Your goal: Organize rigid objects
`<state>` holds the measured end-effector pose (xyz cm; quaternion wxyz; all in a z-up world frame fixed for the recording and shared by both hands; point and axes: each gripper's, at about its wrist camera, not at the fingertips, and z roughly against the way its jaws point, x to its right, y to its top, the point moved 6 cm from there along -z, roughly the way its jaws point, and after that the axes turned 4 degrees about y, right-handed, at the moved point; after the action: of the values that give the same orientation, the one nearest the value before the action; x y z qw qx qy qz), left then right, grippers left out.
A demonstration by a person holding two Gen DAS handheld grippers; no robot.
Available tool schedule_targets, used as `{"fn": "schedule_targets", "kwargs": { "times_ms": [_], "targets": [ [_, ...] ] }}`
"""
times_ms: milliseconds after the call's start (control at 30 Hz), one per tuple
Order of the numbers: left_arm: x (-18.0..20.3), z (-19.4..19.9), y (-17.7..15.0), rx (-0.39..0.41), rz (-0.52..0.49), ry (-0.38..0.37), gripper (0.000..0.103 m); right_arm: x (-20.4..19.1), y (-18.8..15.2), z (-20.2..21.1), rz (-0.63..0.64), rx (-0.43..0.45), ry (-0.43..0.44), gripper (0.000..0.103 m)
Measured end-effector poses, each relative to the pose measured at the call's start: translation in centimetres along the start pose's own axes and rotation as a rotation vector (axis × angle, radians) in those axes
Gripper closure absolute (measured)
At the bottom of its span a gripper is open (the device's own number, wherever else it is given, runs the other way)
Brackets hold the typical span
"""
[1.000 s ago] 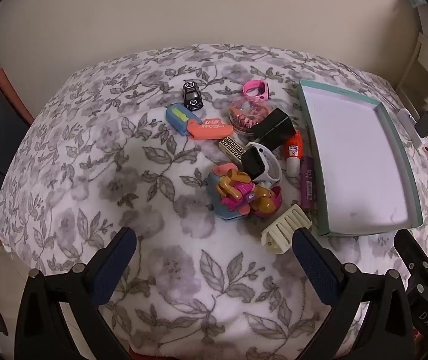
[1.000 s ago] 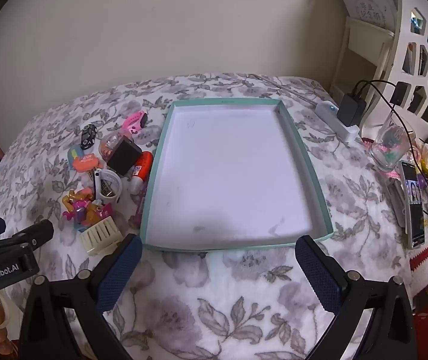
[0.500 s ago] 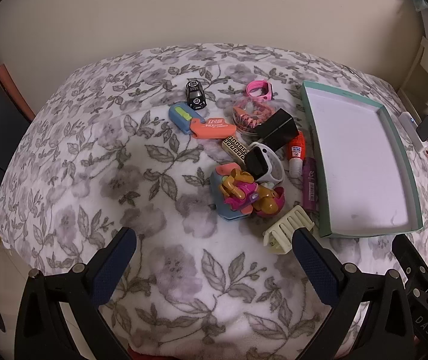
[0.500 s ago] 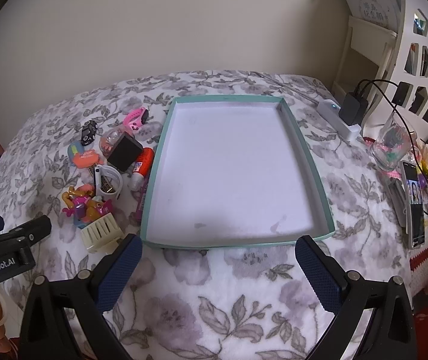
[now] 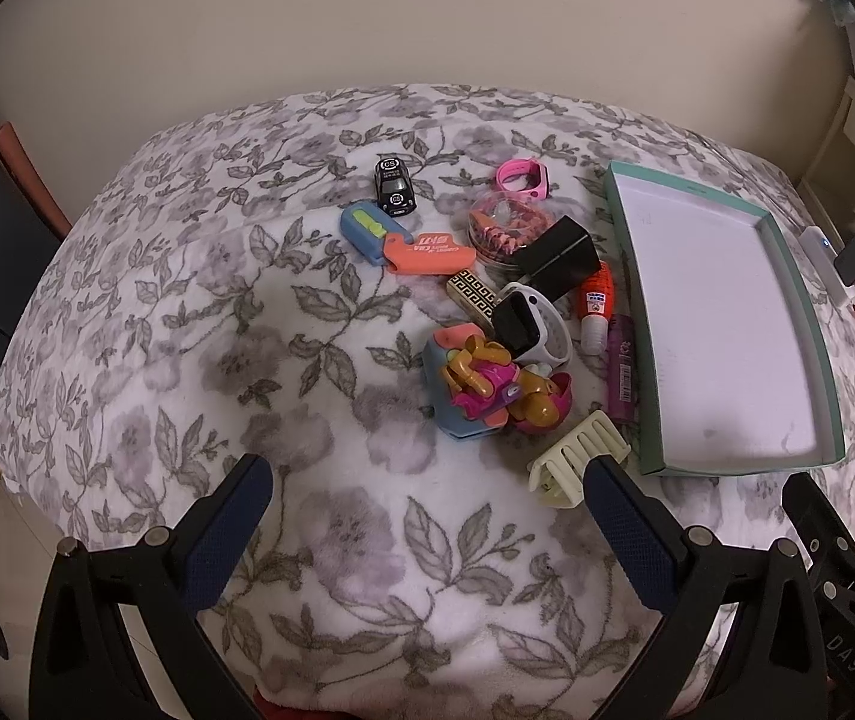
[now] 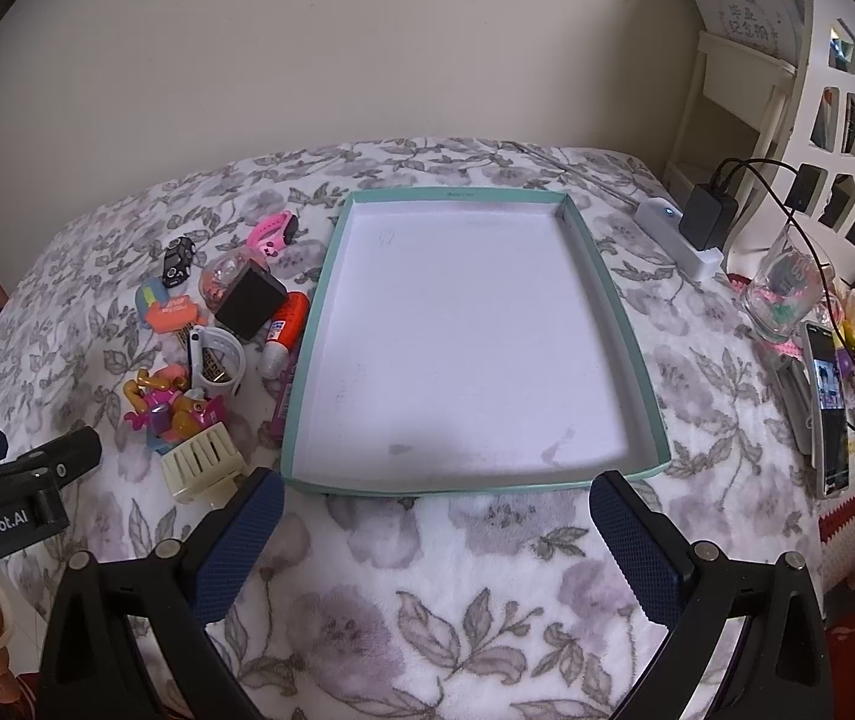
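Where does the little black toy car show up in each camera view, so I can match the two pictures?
Left wrist: the toy car sits upper centre, at the far end of the pile, left of the pink watch.
Right wrist: the toy car is at upper left, far edge of the pile.
Shared landmark: the green tray, right of the pile in both.

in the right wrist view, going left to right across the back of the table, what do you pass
black toy car → pink watch → teal tray → white power strip → glass jar → phone
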<state>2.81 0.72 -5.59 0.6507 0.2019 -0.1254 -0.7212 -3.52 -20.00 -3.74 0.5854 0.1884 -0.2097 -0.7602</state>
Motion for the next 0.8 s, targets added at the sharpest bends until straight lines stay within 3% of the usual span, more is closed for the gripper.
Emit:
{"fn": "schedule_targets", "kwargs": {
  "times_ms": [800],
  "targets": [
    [-0.31, -0.1, 0.25, -0.016, 0.013, -0.006, 0.0, -0.82, -0.09, -0.31, 0.029, -0.014, 0.006, 0.0]
  ]
}}
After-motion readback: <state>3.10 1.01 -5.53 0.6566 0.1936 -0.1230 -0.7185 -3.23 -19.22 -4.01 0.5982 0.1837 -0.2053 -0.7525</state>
